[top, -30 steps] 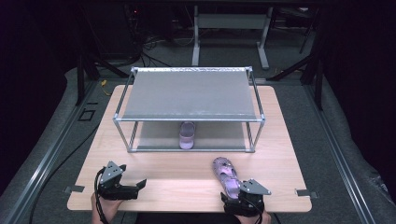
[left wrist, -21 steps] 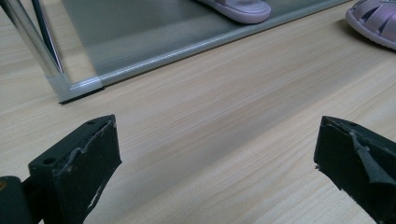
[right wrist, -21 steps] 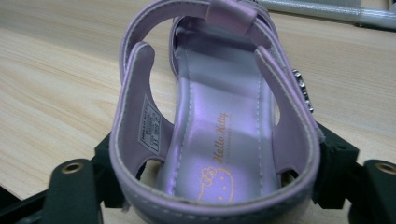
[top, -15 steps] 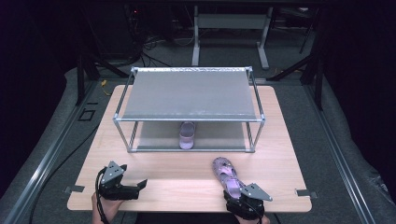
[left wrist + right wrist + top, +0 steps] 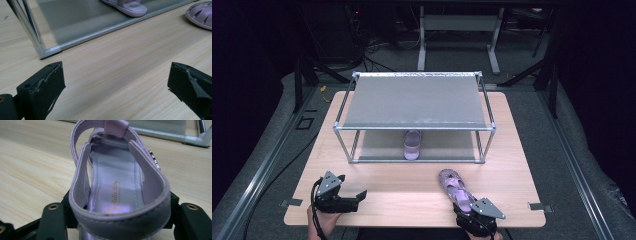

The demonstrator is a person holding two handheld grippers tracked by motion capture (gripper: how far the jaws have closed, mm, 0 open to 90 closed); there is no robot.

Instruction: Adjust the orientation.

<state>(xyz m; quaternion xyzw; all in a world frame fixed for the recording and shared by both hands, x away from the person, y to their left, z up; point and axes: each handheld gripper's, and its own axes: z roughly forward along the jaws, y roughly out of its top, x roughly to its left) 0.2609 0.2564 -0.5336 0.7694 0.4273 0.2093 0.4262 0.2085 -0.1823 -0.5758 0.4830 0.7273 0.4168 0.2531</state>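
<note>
1. A light wooden table (image 5: 412, 190) spans the scene from the high view, with dark floor and metal framing around it.

2. A two-level metal shelf rack (image 5: 414, 102) stands on the middle of the table, its grey top panel covering a lower level open at the front.

3. A pale purple slipper (image 5: 412, 144) lies on the lower level of the rack, near the front edge and about centred. In the left gripper view it sits at the top of the frame (image 5: 126, 5), behind the rack's front rail.

4. A purple sandal (image 5: 454, 189) lies on the table in front of the rack, to the right of centre, its toe pointing toward the rack and its heel toward you.

5. Your right gripper (image 5: 472, 212) sits low at the near edge of the table, level with the tabletop and aimed forward at the sandal's heel. In the right gripper view (image 5: 120, 220) the heel cup (image 5: 117, 195) lies between the black jaws, which have just been closing and now press against its two sides.

6. Your left gripper (image 5: 357, 196) rests at the near left of the table, well apart from the sandal, your hand (image 5: 323, 222) behind it at the table edge. It points across toward the right. In the left gripper view (image 5: 117, 82) its jaws stand wide apart over bare wood, holding nothing.
</note>
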